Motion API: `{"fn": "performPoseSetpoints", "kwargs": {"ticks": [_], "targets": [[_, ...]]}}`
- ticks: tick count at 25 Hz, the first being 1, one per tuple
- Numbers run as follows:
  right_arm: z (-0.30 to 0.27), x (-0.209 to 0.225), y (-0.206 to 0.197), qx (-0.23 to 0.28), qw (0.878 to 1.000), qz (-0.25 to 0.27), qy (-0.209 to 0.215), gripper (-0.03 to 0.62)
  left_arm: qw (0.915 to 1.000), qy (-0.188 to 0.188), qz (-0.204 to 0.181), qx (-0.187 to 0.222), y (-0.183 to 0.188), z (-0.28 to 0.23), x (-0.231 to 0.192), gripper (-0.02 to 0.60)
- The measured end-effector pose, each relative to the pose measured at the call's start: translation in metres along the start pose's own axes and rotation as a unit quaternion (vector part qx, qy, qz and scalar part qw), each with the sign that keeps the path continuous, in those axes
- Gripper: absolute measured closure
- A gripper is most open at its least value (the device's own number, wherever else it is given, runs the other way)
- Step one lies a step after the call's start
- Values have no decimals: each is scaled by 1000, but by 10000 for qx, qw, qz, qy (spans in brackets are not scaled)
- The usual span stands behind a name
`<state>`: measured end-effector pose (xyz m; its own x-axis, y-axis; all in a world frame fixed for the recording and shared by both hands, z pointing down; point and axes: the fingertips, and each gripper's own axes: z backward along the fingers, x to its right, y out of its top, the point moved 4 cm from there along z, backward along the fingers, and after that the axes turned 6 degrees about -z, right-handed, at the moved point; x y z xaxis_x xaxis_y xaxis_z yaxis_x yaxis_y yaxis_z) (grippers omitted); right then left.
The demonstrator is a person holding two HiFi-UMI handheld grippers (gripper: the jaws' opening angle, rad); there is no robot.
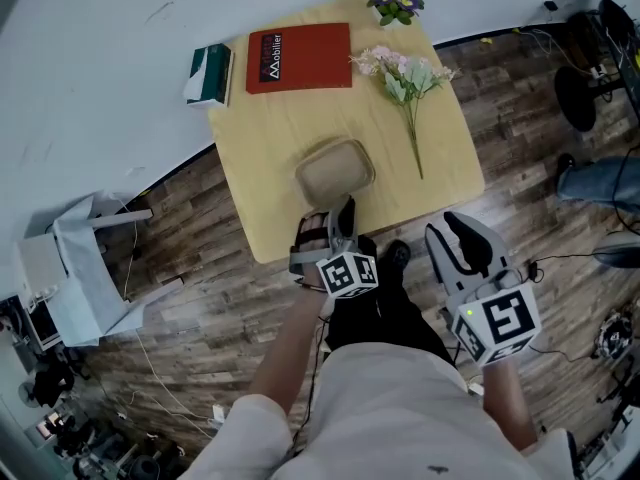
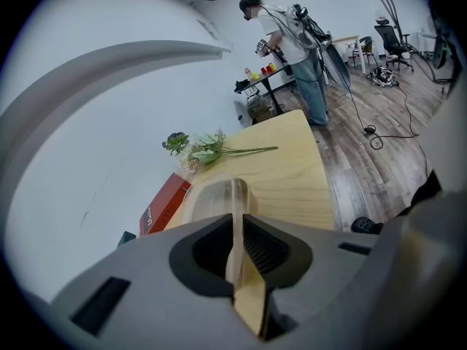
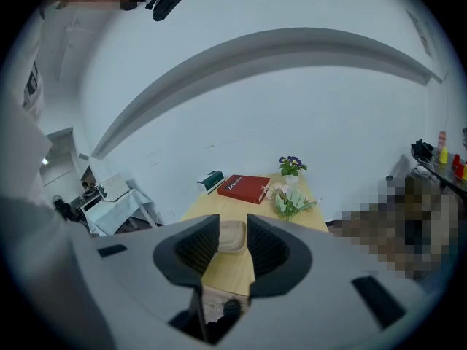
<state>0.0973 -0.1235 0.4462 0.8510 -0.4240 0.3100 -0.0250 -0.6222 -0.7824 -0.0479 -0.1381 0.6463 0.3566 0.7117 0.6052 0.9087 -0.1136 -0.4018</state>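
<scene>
Container (image 1: 335, 170), shallow, rounded-square, of pale translucent plastic, sits on the table (image 1: 445, 163) toward its 6 o'clock edge. Left gripper (image 1: 343, 210) has its jaws drawn almost together on the container's near rim; the left gripper view shows the thin wall pinched between them. Right gripper (image 1: 458, 236) hangs off the table at 5 o'clock, jaws well apart with nothing between them.

Judgement: the container looks light, thin-walled and smooth, so it is likely to flex and slip under a hard squeeze. The rolled rim is the stiffest place to hold.

Also noted: red book (image 1: 298, 58) at 11 o'clock, flower spray (image 1: 410, 80) at 1 o'clock.
</scene>
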Motion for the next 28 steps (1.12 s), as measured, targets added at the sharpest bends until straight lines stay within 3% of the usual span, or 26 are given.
{"fn": "performPoseSetpoints", "kwargs": {"ticks": [28], "targets": [[30, -32, 42, 718, 9960, 428, 322, 473, 9923, 1013, 618, 362, 30, 76, -73, 537]]}}
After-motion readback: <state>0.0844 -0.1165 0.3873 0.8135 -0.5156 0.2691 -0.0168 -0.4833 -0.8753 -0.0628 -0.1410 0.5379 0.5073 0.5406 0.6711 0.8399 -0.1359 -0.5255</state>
